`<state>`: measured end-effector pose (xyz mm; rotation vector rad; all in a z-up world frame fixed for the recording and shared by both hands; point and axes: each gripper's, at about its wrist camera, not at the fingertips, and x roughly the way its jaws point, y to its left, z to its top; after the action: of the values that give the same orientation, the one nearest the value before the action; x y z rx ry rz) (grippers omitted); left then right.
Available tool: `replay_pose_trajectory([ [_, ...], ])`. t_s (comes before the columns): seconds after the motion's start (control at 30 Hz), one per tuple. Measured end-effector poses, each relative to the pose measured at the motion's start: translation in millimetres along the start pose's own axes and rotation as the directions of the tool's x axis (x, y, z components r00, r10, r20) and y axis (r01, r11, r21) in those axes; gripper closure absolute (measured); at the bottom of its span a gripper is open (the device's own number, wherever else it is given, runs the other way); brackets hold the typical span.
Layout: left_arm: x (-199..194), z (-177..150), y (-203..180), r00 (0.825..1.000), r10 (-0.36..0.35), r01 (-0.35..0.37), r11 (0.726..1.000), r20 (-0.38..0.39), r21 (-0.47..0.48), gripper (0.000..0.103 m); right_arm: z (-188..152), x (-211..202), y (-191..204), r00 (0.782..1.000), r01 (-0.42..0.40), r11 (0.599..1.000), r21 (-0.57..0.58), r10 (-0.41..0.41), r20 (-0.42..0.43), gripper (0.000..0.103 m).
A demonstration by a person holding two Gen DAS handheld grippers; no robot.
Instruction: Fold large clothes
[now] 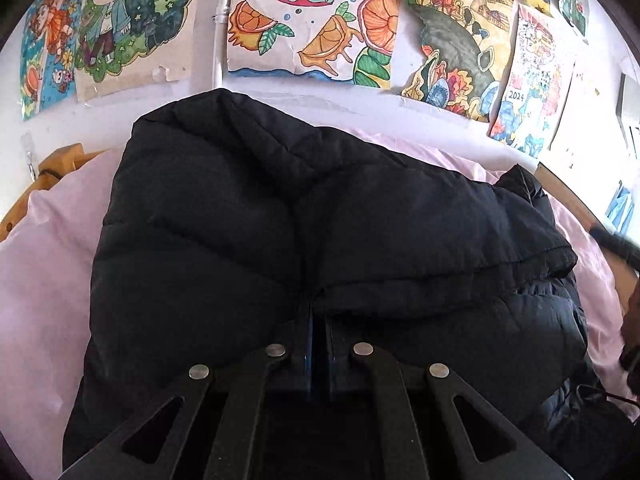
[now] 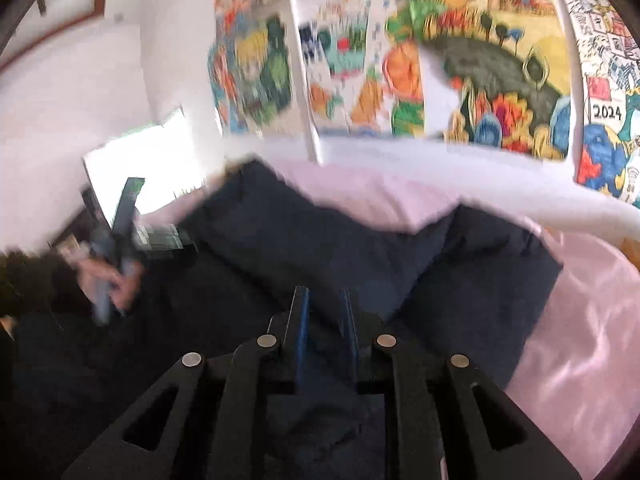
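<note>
A black puffer jacket (image 1: 280, 220) lies on a pink sheet (image 1: 44, 280). My left gripper (image 1: 318, 308) is shut on a fold of the jacket, its fingers nearly together under the fabric edge. The right wrist view is blurred; it shows the same jacket (image 2: 320, 248) spread on the pink sheet (image 2: 560, 340). My right gripper (image 2: 324, 304) hovers over the jacket with a small gap between its fingers, open and empty. The left gripper (image 2: 120, 240) with the person's hand shows at the left of the right wrist view.
Colourful drawings (image 1: 312, 20) hang on the white wall behind the bed. A brown garment (image 1: 52, 176) lies at the far left edge. A wooden bed frame edge (image 1: 580, 208) runs along the right.
</note>
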<state>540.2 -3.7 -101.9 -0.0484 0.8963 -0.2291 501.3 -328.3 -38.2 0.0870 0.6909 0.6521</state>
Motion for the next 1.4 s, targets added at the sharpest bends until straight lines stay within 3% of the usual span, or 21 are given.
replay_pose_trajectory([
  [0.17, -1, 3, -4, 1.000, 0.006, -0.006, 1.000, 0.004, 0.023, 0.097, 19, 48, 6, 0.994, 0.098, 0.995, 0.011, -0.098, -0.040, 0.088],
  [0.3, -29, 8, -12, 0.995, 0.057, -0.063, 0.995, 0.078, 0.082, 0.095, -1, 111, 19, 0.982, 0.130, 0.990, -0.061, -0.137, -0.132, 0.088],
  [0.4, -55, 11, -19, 0.992, 0.045, -0.062, 0.988, 0.120, 0.142, 0.095, -17, 119, 26, 0.978, 0.158, 0.980, -0.117, -0.171, -0.115, 0.088],
  [0.5, -83, 15, -16, 0.985, -0.044, 0.019, 0.989, 0.167, 0.149, 0.076, -21, 121, 26, 0.980, 0.151, 0.981, -0.120, -0.165, -0.113, 0.088],
  [0.57, -91, 21, -16, 0.974, -0.066, 0.038, 0.991, 0.218, 0.130, 0.054, -24, 121, 25, 0.980, 0.152, 0.981, -0.119, -0.165, -0.109, 0.088],
  [0.6, -88, 27, -19, 0.970, -0.074, 0.048, 0.992, 0.232, 0.118, 0.054, -26, 121, 26, 0.981, 0.155, 0.981, -0.118, -0.167, -0.104, 0.088],
  [0.73, -41, 54, -43, 0.991, -0.026, 0.003, 0.986, 0.133, 0.165, 0.054, -30, 122, 26, 0.980, 0.178, 0.975, -0.133, -0.189, -0.069, 0.088],
  [0.8, -5, 60, -47, 0.997, 0.016, -0.032, 0.980, 0.077, 0.199, 0.059, -33, 119, 27, 0.978, 0.199, 0.970, -0.137, -0.206, -0.041, 0.088],
  [0.87, 26, 59, -41, 1.000, 0.012, -0.016, 0.984, 0.022, 0.178, 0.065, -34, 114, 27, 0.972, 0.230, 0.964, -0.134, -0.234, -0.010, 0.088],
  [0.97, 44, 51, -34, 1.000, 0.004, -0.006, 0.989, 0.013, 0.151, 0.065, -34, 113, 20, 0.959, 0.281, 0.953, -0.116, -0.281, 0.014, 0.088],
  [1.13, 71, 36, -40, 0.998, 0.043, -0.051, 0.978, 0.046, 0.201, 0.065, -43, 134, 3, 0.967, 0.253, 0.965, -0.073, -0.255, -0.016, 0.088],
  [1.4, 114, 35, -40, 0.996, 0.088, -0.092, 0.972, 0.027, 0.215, 0.065, -54, 181, -4, 0.953, 0.290, 0.949, -0.125, -0.298, -0.050, 0.088],
])
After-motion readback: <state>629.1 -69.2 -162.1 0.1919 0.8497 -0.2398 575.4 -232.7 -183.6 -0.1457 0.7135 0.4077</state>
